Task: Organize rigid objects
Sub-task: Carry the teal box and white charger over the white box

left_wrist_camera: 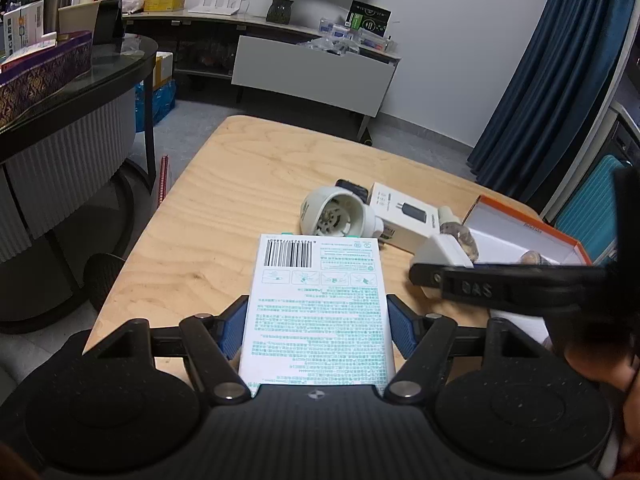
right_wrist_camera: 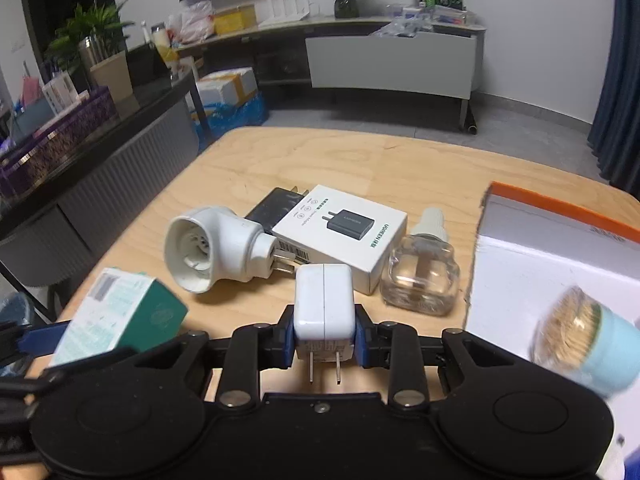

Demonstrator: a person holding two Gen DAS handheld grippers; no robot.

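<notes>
At lower left, the left gripper [left_wrist_camera: 316, 332] clamps the green-printed box [left_wrist_camera: 318, 312] above the table [left_wrist_camera: 208, 216]. At lower centre, the right gripper [right_wrist_camera: 324, 338] clamps the white charger [right_wrist_camera: 324, 304]; carry it level rightward into the orange-rimmed box [right_wrist_camera: 532, 256], clearing the glass bottle [right_wrist_camera: 420, 276].

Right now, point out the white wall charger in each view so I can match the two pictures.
Left wrist view: the white wall charger sits right of centre, partly hidden behind the right tongs' dark finger.
Right wrist view: it is at lower centre, clamped between the blue pads, prongs pointing back at the camera.
Shared landmark: the white adapter box, lying just beyond the charger in both.
</notes>
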